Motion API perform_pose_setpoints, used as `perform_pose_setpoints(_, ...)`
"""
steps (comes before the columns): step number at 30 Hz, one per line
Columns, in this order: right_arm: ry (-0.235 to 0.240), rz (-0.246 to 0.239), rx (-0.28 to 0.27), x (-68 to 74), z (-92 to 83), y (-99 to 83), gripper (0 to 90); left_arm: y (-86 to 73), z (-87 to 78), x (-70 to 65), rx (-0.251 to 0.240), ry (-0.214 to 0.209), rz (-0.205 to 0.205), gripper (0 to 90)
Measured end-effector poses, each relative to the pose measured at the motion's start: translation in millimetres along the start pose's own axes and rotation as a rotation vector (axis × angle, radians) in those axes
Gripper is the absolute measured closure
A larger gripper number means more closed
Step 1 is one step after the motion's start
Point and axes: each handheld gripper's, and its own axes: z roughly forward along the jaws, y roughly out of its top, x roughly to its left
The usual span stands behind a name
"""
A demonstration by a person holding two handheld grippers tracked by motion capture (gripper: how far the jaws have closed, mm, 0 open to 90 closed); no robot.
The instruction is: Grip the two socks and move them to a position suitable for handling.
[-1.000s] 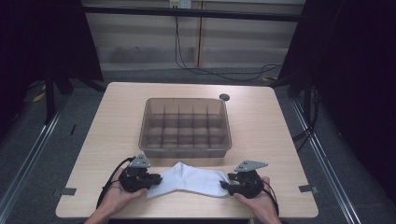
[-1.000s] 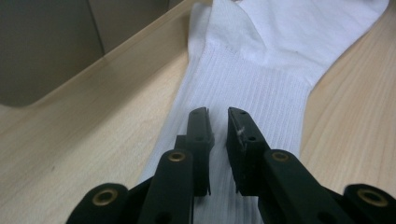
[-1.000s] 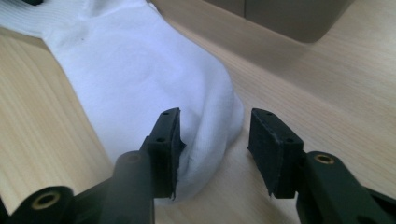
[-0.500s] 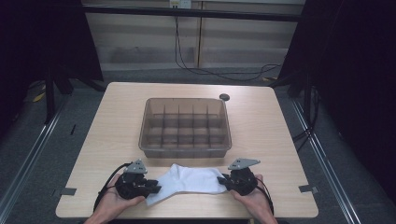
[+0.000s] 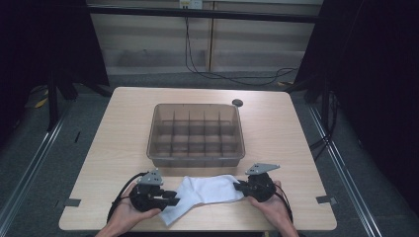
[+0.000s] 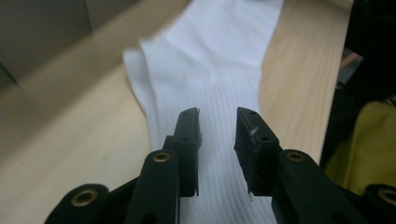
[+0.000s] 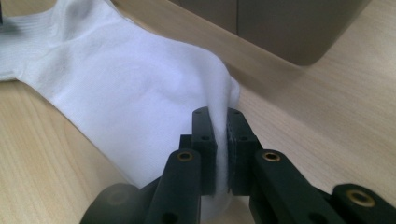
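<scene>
I see a pale wood-grain tabletop (image 5: 123, 128) with rounded corners. On its middle sits a translucent brownish plastic organiser box (image 5: 196, 158), split by dividers into small compartments. Just in front of that box, near my edge, a white ribbed fabric sock (image 5: 205, 190) lies flat on the wood. A small dark round disc (image 5: 237, 102) rests near the far edge, just behind the box.

Our left tool (image 5: 170, 197) holds its jaws a little apart; our right tool (image 5: 239, 186) has just been closing, jaws pinched nearly together, both hands low.
</scene>
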Motion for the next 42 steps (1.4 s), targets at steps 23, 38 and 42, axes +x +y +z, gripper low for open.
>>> perform_pose_setpoints(23, 0.03, -0.015, -0.063, 1.3, -11.4, 23.7, 85.0, 6.1, 38.3, -0.6, 0.028, 0.062, 0.011, 62.4)
perform_pose_setpoints(38, 0.095, -0.089, -0.113, 30.1, -18.4, 48.1, 85.1, 10.4, 50.0, -6.1, -0.001, 0.094, 0.04, 58.8)
perform_pose_setpoints(42, 0.113, -0.101, -0.121, 35.8, -16.4, 53.2, 85.1, 12.6, 55.2, -5.7, -0.019, 0.083, 0.022, 58.8)
